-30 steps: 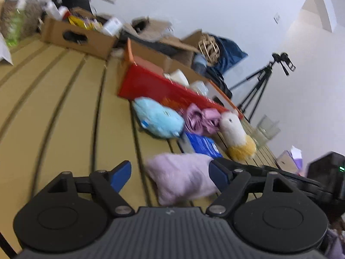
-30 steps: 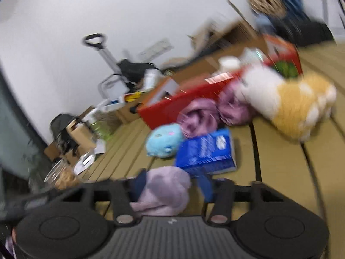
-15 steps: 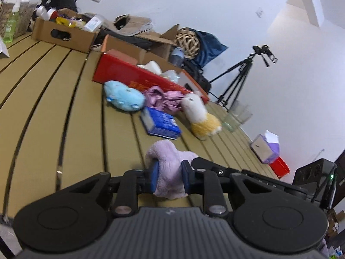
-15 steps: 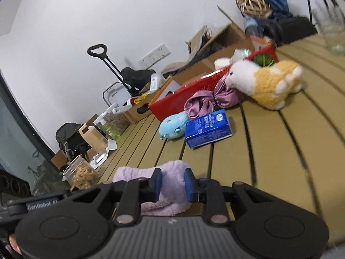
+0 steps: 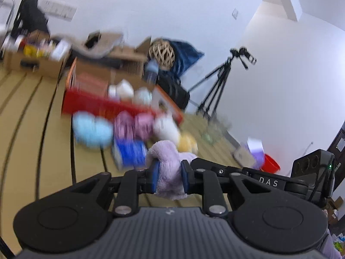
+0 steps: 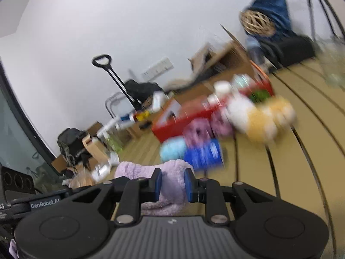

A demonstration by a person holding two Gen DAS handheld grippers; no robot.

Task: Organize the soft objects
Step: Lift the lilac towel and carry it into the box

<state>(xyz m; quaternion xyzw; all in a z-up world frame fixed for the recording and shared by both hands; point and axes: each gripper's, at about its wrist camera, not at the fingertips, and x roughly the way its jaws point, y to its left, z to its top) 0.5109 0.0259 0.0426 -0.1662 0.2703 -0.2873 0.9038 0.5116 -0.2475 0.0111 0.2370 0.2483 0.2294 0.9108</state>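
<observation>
The lilac fluffy cloth [image 5: 170, 168] sits low in the middle of both wrist views, pinched at two places: the left tongs [image 5: 168, 178] are pressed onto one bunched end, and the right tongs [image 6: 172, 184] are pressed onto the other, blue pads sunk into the pile. In the right view the cloth [image 6: 172, 185] sags between the two grips and spreads toward the lower left of the frame. It appears to be clear of the yellow slatted bench [image 5: 32, 125], though the underside is hidden.

The step in hand looks like a two-handed carry of the cloth. The likely next move is either to stretch it for folding or to take it toward the red box [image 5: 103, 105] in the middle of the left frame; both call for the two tongs to travel together so neither end slips out.

Just beyond the cloth lie a blue carton [image 5: 129, 153], a light-blue plush [image 5: 92, 129], a pink bundle [image 5: 133, 125] and a white-and-yellow plush [image 5: 172, 131], all blurred, close together in front of the red box. Further back are cardboard boxes [image 5: 32, 62], a woven ball [image 5: 162, 52] and a tripod [image 5: 217, 86] at middle right.

Readable writing: "DAS" on the right tongs' body at the lower right of the left view, and "GenRobot.AI" on the left tongs' body at the lower left of the right view. The carton's print is too blurred to read.
</observation>
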